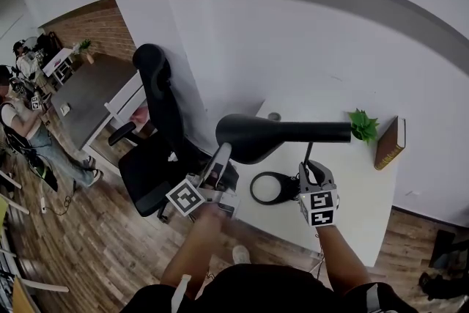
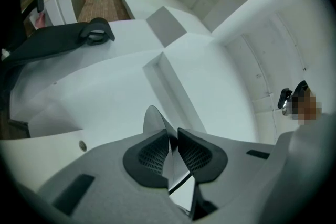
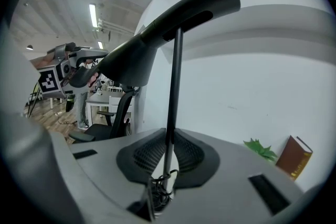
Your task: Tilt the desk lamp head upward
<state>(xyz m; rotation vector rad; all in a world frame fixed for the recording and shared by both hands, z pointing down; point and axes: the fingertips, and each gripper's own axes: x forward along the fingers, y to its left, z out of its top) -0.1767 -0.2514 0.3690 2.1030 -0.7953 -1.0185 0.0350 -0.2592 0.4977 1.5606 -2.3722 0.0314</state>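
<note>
On the white desk (image 1: pixel 366 209) set against a white wall: one black desk lamp (image 1: pixel 319 131), one small green plant (image 1: pixel 363 125), and one brown book (image 1: pixel 389 143) standing near the plant. The lamp head (image 1: pixel 253 137) hangs roughly level over the desk's left edge, carried on one thin stem (image 1: pixel 308 152) that rises from one ring base (image 1: pixel 255 189). Two grippers, both clamped. The left gripper (image 2: pixel 170 136) pinches the thin rim of the lamp head. The right gripper (image 3: pixel 168 147) squeezes the stem low down, just above the base. One black office chair (image 1: pixel 157 150) stands left of the desk on a wood-plank floor (image 1: pixel 95 245). One person (image 1: pixel 22 121) is far off at the left, near a grey table (image 1: pixel 91 95) and a brick wall (image 1: pixel 102 29).
</note>
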